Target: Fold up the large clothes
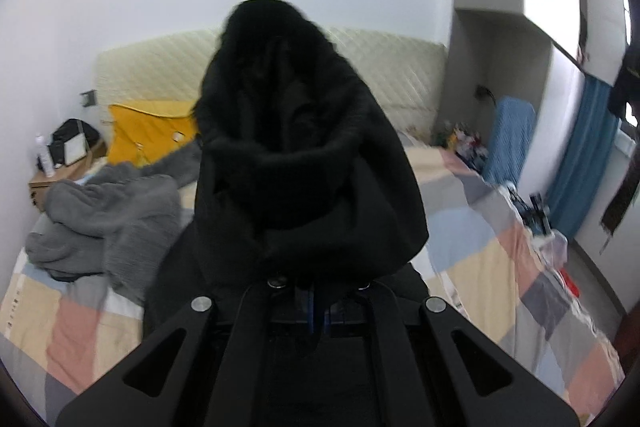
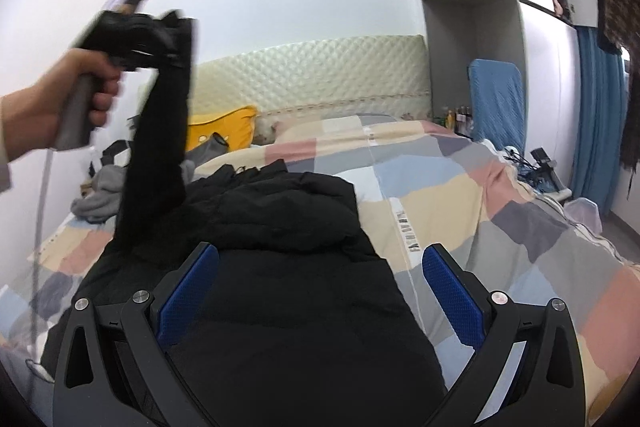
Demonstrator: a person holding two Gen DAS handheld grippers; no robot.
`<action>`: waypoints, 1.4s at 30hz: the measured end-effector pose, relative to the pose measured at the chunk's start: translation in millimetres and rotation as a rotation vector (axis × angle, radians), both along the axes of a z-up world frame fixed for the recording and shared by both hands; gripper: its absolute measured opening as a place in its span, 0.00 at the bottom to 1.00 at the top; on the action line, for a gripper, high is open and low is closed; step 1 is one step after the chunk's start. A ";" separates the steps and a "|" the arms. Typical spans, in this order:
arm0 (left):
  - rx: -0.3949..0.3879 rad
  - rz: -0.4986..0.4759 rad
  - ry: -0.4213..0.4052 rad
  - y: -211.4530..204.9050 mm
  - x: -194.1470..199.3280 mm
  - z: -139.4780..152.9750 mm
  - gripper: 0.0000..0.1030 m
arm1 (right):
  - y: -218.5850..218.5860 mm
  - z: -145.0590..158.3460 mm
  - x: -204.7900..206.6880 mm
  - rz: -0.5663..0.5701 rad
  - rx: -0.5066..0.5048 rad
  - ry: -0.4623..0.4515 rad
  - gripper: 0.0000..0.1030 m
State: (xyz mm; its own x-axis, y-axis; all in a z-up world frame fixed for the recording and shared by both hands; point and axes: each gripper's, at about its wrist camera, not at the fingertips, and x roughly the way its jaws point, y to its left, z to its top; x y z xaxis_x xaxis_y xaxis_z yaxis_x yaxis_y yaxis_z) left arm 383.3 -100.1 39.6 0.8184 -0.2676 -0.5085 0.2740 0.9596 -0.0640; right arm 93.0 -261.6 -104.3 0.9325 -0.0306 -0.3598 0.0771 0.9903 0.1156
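Coat [image 2: 280, 267], black and puffy, sprawls on a patchwork quilt [image 2: 460, 195], its long axis running straight ahead of the right gripper [image 2: 316, 291] toward the quilted headboard [image 2: 320, 75].

The right gripper hovers just above the lower body of the coat, its blue ribbed pads [image 2: 452, 291] spread wide with the fabric showing between them and nothing pinched.

Up and to its left, the left gripper [image 2: 176, 43], gripped by a bare hand [image 2: 80, 95], has one part of the coat, apparently a sleeve, lifted high so that it hangs in a dark column down to the rest of the garment.

Seen from the left wrist, the left gripper [image 1: 316, 291] has its jaws drawn nearly together on bunched black cloth, and a fleecy, fur-edged hood or collar billows directly in front of the lens, hiding the pads almost wholly.

The coat's shell looks smooth and slightly padded, the lining woolly. A grey fleece blanket [image 1: 100, 223] lies crumpled to the left of that gripper, and a yellow pillow [image 1: 148, 135] sits beyond it.

The left hand holds the working end; the next fold likely turns on carrying the raised part across the coat's long axis toward the idle right gripper.
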 end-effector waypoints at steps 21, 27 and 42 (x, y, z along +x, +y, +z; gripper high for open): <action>0.085 -0.157 0.277 -139.6 41.7 -196.6 0.02 | -33.9 -6.3 -15.8 0.048 0.202 -0.030 1.00; 0.104 -0.153 0.349 -144.2 57.8 -237.4 0.02 | -36.2 -11.5 -9.4 0.051 0.220 -0.010 1.00; 0.043 -0.165 0.417 -136.1 43.0 -225.5 0.13 | -30.8 -11.4 -9.5 0.038 0.184 -0.007 1.00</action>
State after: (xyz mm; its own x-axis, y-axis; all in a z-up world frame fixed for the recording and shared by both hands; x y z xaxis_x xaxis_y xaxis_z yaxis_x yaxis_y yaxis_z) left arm 426.3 -236.2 -185.9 0.4895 -0.3492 -0.7990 0.3832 0.9092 -0.1626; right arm 83.5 -292.4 -115.7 0.9343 0.0704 -0.3496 0.0389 0.9544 0.2959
